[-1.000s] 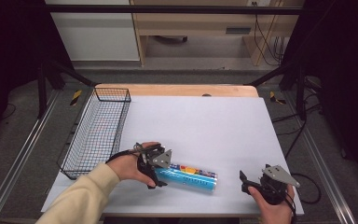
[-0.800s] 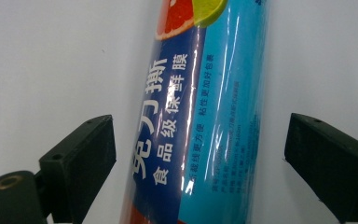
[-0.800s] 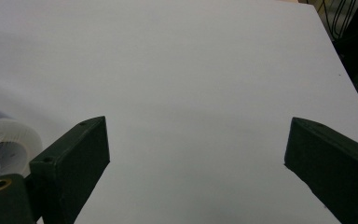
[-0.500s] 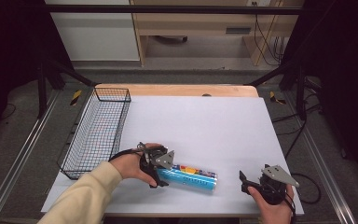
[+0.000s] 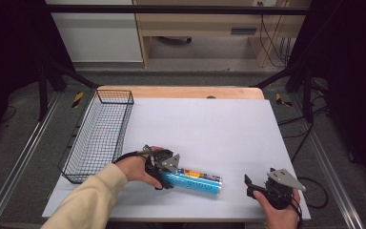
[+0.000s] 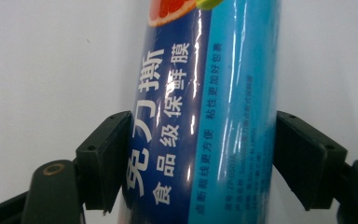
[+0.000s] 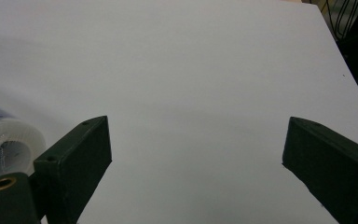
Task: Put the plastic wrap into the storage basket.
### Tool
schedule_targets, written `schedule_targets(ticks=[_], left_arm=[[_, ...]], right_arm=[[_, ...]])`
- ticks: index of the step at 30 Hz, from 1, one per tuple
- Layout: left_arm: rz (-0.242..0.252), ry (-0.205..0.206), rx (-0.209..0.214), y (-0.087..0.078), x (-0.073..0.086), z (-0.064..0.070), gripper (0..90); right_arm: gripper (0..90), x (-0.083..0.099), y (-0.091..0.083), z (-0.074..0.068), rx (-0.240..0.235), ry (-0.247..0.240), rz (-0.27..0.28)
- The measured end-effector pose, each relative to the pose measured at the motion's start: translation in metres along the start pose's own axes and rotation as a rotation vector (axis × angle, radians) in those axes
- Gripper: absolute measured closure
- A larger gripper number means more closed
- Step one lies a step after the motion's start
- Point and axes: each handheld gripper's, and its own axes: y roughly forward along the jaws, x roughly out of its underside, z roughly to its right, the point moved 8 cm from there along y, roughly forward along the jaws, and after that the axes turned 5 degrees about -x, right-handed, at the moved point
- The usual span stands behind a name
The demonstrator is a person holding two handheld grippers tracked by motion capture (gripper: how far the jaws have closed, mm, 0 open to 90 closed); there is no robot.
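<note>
A blue cling-film roll point(image 5: 196, 181) with white print lies on its side on the white table point(image 5: 209, 129), near the front edge. My left gripper point(image 5: 168, 178) sits over the roll's left end. In the left gripper view both black jaws press against the sides of the roll point(image 6: 200, 116), so the left gripper point(image 6: 203, 161) is shut on it. My right gripper point(image 5: 249, 187) rests near the front right corner, a short way right of the roll. It stands open point(image 7: 196, 158) with bare table between its jaws, and the roll's white end point(image 7: 4, 144) shows at the left of that view.
A black wire basket point(image 5: 100, 133) stands along the table's left side, beyond my left hand. A wooden strip point(image 5: 186, 92) runs along the far edge. Metal rails flank the table on both sides.
The left hand has shifted slightly on the roll's left end. The roll and the right gripper have stayed put.
</note>
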Motion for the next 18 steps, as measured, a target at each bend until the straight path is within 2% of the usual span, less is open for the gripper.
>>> schedule_targets(ticks=[12,18], left_arm=[[-0.021,-0.008,0.000,0.0043,0.0010,-0.0016,28.4],[-0.033,0.006,-0.009,0.0049,0.0009,-0.0012,29.1]], right_arm=[[8.6,-0.0001,0.0004,-0.0010,-0.004,0.001,0.000],[9.0,-0.0002,0.0002,-0.0007,-0.003,0.002,0.001]])
